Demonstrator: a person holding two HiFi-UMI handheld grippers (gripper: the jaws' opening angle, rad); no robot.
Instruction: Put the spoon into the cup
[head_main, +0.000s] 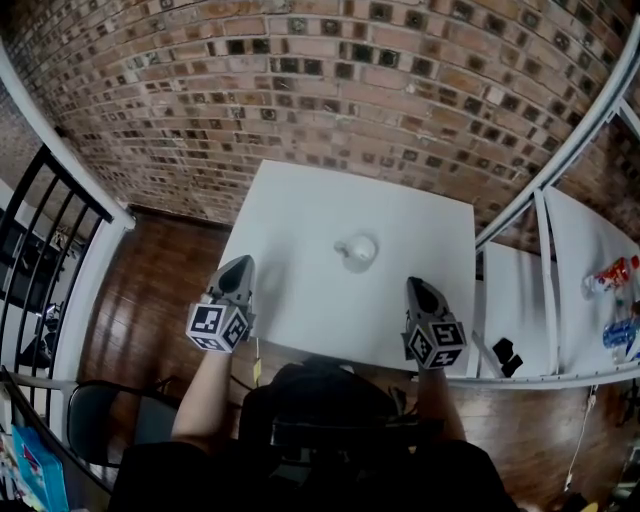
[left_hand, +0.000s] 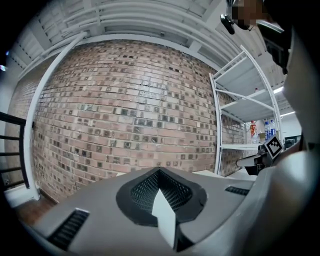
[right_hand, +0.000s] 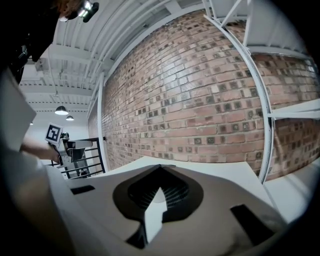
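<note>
A small white cup (head_main: 358, 250) stands near the middle of the white table (head_main: 300, 220). A pale stub pokes out at its left side; I cannot tell whether this is a handle or the spoon, and no spoon shows elsewhere. My left gripper (head_main: 240, 262) hovers at the table's near left edge, jaws together and empty. Over the near right edge, my right gripper (head_main: 416, 283) is also shut with nothing in it. Both point toward the brick wall and sit well short of the cup. In the left gripper view the left gripper (left_hand: 160, 171) shows closed jaws, as does the right gripper (right_hand: 160, 167) in its own view.
A brick wall (head_main: 330, 90) rises behind the table. White shelving (head_main: 545, 270) stands to the right, with bottles (head_main: 612, 272) and a small black object (head_main: 506, 352) on it. A black railing (head_main: 40, 230) and a chair (head_main: 85, 420) are at the left, over a wooden floor.
</note>
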